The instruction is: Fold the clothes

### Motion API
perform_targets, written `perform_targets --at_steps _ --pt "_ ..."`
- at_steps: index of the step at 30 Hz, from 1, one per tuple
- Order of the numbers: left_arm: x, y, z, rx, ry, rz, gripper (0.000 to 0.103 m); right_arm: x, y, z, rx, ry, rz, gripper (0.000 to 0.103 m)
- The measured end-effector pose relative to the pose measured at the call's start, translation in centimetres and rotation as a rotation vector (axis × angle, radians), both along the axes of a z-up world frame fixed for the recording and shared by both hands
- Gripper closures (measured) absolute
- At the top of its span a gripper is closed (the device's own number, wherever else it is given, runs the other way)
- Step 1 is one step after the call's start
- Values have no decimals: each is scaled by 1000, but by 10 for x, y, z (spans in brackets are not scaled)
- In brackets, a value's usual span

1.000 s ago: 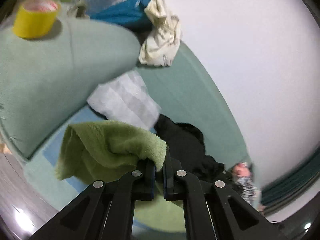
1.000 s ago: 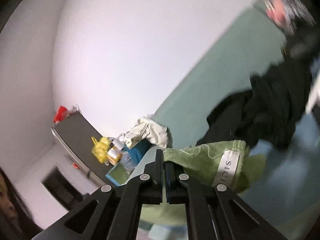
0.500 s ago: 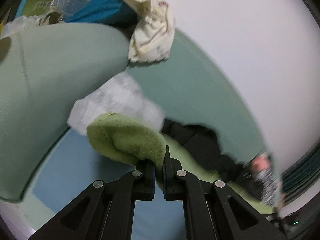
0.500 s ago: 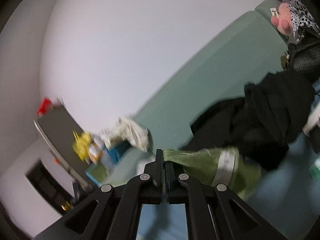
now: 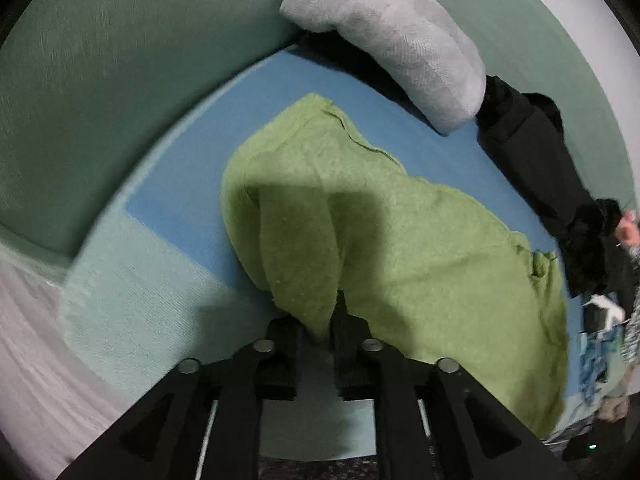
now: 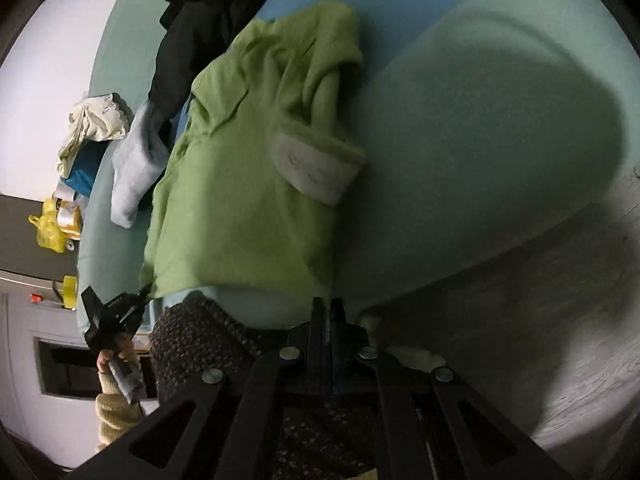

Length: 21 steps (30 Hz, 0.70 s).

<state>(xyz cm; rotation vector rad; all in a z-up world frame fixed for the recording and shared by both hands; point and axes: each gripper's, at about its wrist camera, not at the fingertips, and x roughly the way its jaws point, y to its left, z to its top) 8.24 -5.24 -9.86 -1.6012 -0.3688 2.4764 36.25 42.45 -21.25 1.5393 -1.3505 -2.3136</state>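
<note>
The left tongs (image 5: 316, 330) are spreading, a corner of the green towel (image 5: 392, 240) loose between the pads. The right tongs (image 6: 326, 320) are just parting, with no towel visibly between them. The towel lies on the blue cushion (image 5: 180, 184), with the grey towel (image 5: 392, 36) beyond it. Best let both corners drop together, then smooth the bunched far edge before the next fold.

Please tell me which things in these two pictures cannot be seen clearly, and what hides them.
- Green towel, left wrist view: its near corner lies between the opening jaws of the left gripper; contact is unclear.
- Right gripper, right wrist view: jaws opening; motion blur hides whether any cloth remains between them.
- Black garment, left wrist view: cut off by the right edge.
- White label: lettering blurred.
</note>
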Motion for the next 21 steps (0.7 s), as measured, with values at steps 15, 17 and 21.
perform_targets --at_steps 15,17,21 --pt "-33 8 31 -208 82 13 91 -147 -21 98 357 252 298 63" --pt "-40 28 24 -226 79 -32 91 -188 -42 80 359 221 374 64" --pt "-61 49 9 -398 90 -74 91 -250 -64 45 417 166 382 73"
